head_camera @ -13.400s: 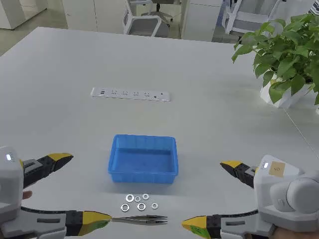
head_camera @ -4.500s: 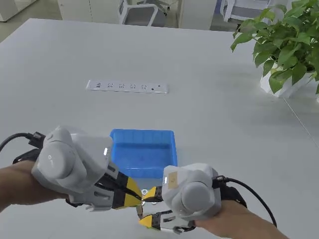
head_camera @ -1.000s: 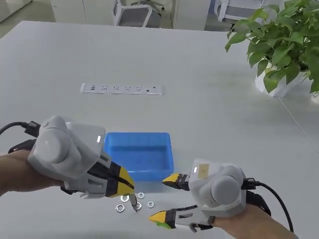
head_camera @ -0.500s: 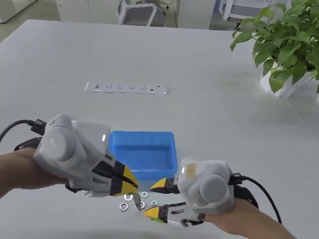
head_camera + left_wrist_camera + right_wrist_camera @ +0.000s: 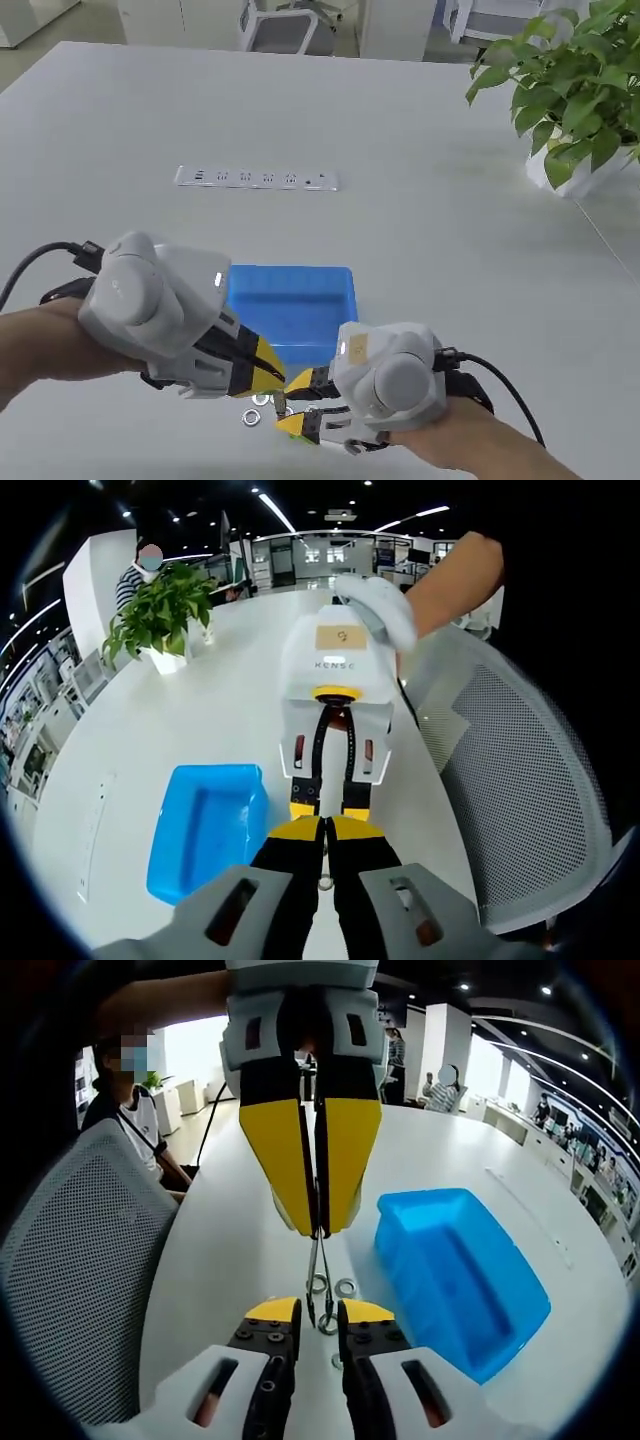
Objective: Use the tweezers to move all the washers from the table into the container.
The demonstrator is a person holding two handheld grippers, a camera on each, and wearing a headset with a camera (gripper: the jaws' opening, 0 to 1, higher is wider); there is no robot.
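**Tweezers held over the washers**

Left gripper [image 5: 322,828] clamped on the tweezers [image 5: 314,1275]. Right gripper [image 5: 318,1312] faces it, jaws narrowly parted on either side of the tweezers' tips. Washers [image 5: 347,1287] lie on the table [image 5: 225,1250] directly beneath both grippers' tips. Blue container [image 5: 455,1270] sits just beside the grippers, power strip [image 5: 257,178] well beyond it.

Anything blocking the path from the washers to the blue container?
Nothing visible: in the right gripper view the washers lie on bare table beside the blue container; just its wall must be cleared.
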